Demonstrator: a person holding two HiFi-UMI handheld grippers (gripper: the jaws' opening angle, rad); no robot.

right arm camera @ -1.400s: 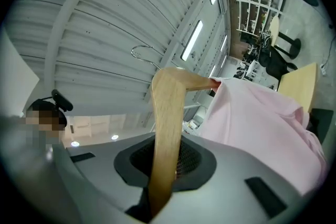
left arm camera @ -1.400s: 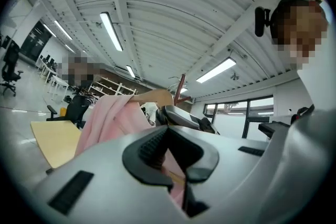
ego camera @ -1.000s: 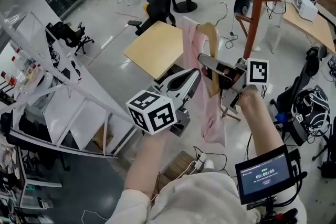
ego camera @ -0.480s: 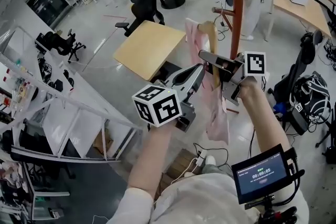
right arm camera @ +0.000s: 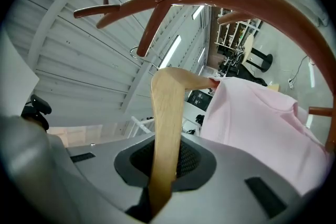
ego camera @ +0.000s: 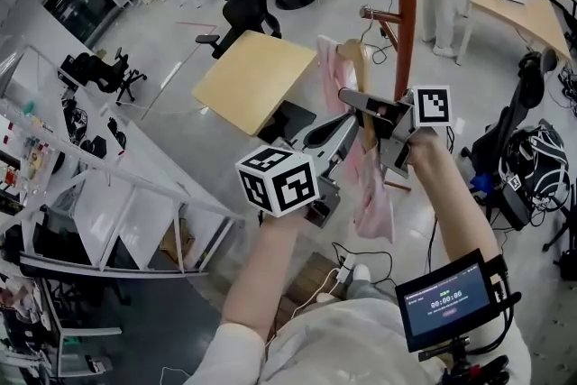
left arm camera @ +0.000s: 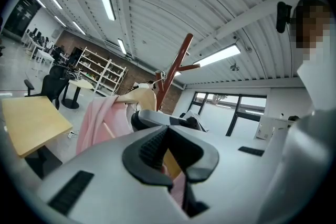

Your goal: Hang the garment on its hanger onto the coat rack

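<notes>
Workshop, red coat rack (ego camera: 407,13) beyond tongs: right gripper (right arm camera: 166,157) clamping wooden hanger (right arm camera: 167,107), left gripper (left arm camera: 170,152) pinching pink garment (left arm camera: 100,118)

Wearer: white short-sleeved top (ego camera: 361,334). Left gripper (ego camera: 341,132) and right gripper (ego camera: 353,99) have pale grey shells and black ribbed pads (right arm camera: 186,157). White marker cubes with black squares: left cube (ego camera: 279,182) near, right cube (ego camera: 431,107) far. Black-framed screen (ego camera: 446,300) near right.
</notes>
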